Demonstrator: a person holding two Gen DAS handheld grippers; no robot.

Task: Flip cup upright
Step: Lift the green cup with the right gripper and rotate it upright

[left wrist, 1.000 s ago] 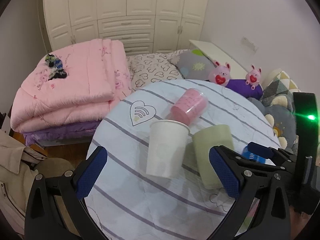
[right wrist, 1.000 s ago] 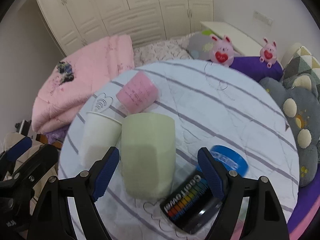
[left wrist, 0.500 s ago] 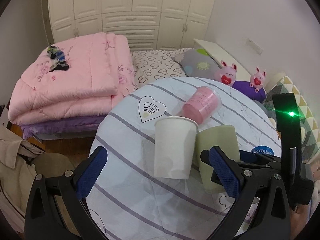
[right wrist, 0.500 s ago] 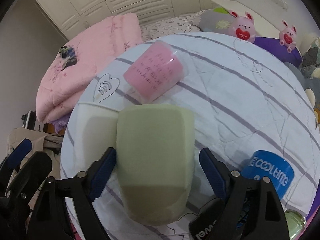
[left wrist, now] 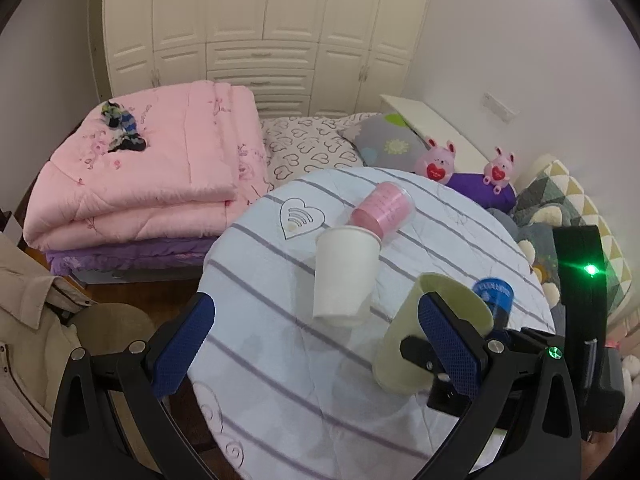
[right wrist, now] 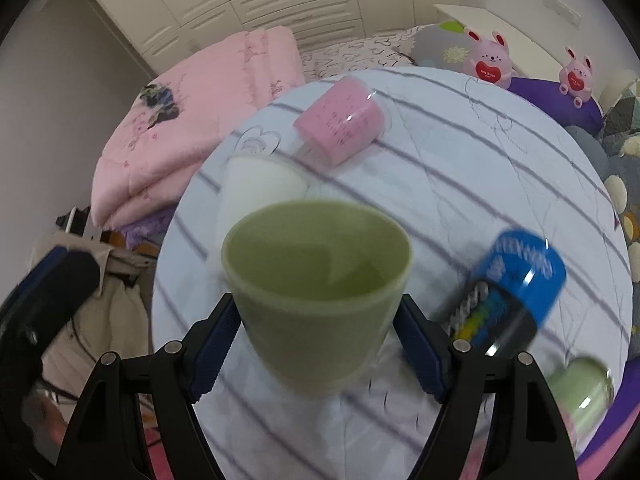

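R gripper [right wrist: 316, 344] jaws clenched on green cup [right wrist: 320, 292], mouth up, nothing inside; L gripper [left wrist: 316, 344] jaws released.

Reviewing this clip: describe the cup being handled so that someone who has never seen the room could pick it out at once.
On the round table with the striped cloth, find the right gripper, shut on the pale green cup near the table's front edge. Unlike the white paper cup and the pink cup, which lie on their sides, it is held tilted, mouth up.

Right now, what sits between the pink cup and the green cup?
The white paper cup, lying on its side, in the left wrist view between pink cup and green cup.
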